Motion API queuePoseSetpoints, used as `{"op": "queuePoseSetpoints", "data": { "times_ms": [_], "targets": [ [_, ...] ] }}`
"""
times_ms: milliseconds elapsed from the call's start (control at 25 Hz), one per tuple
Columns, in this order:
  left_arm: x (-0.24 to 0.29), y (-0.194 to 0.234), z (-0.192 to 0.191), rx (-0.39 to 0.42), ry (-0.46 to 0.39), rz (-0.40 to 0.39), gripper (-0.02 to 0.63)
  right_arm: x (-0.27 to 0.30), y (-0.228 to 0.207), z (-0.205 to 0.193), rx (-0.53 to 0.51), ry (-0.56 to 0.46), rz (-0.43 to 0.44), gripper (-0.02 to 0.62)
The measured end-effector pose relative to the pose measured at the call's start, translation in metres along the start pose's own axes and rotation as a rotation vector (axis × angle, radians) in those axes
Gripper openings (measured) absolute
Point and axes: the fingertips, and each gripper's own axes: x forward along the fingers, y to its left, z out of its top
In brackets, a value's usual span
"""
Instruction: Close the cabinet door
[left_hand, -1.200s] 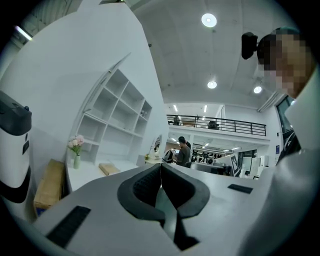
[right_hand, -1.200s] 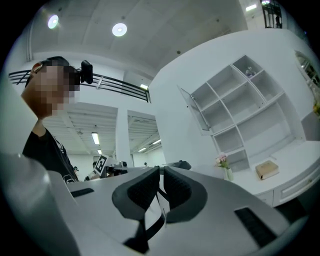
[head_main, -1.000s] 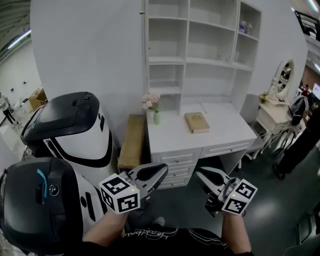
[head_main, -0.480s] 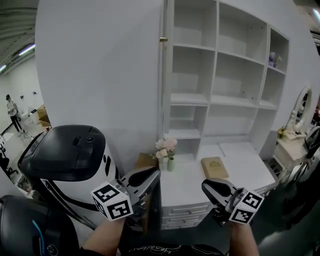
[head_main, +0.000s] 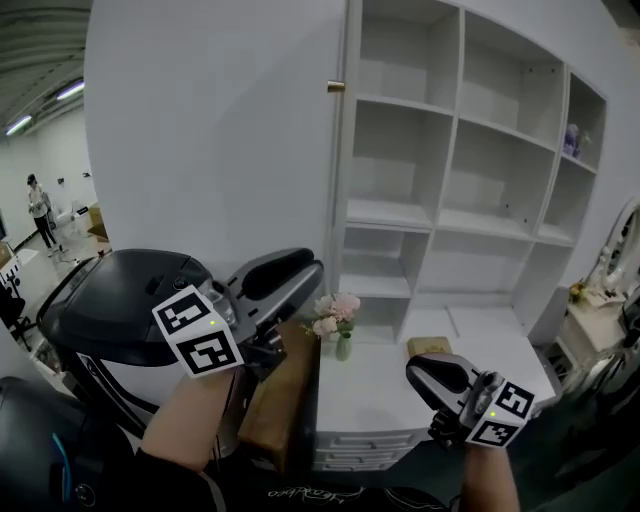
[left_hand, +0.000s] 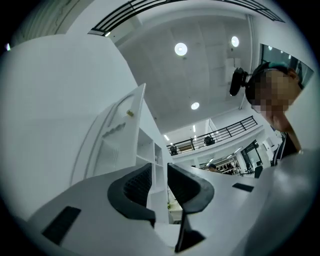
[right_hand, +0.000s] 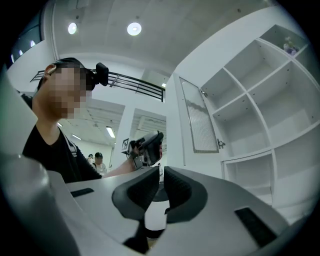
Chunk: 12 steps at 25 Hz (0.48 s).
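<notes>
**Door ajar, my 2 grippers short of it**

A white room: a tall shelf unit (head_main: 470, 180) with bare compartments fills the far wall, and a white desk (head_main: 375, 395) runs below it. On the desk stand a small vase of pink flowers (head_main: 335, 308) and, further right, a tan book (head_main: 428, 346). A black and white machine (head_main: 130, 310) sits near me on the left.

The cabinet door (head_main: 340, 180) hangs at the left end of the shelf unit. It is swung out toward me, so from my head I see it edge on as 1 narrow upright strip. Its small gold knob (head_main: 336, 87) is high up.

My left gripper (head_main: 300, 272) is raised and points up and to the right. Its tip is just left of the door's edge and apart from it, well below the knob. Its jaws are opening, and between them I see only the shelves beyond. In the left gripper view the door rises above and left of the jaws, showing its panelled face.

My right gripper (head_main: 432, 372) is lower and to the right, in front of the desk and below the book, well apart from the door. Its jaws are closed down to a thin slit with nothing in it. In the right gripper view the door stands beyond and above the jaws, a little to the right.
</notes>
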Motion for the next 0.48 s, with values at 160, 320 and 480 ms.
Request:
{"op": "queuePoseSetpoints", "data": {
  "times_ms": [160,320,480],
  "targets": [
    [0.029,0.019,0.05,-0.025,-0.082,-0.024,0.112,-0.006,-0.006,0.024,-0.024,-0.019,0.057,0.055],
    [0.053,0.044,0.087,-0.085,-0.149,-0.053,0.147,-0.014,-0.019,0.034,-0.05,-0.022,0.07,0.055],
    [0.071,0.06,0.116,-0.162,-0.214,-0.105,0.186,-0.017,-0.024,0.036,-0.07,-0.032,0.07,0.055]
  ]
}}
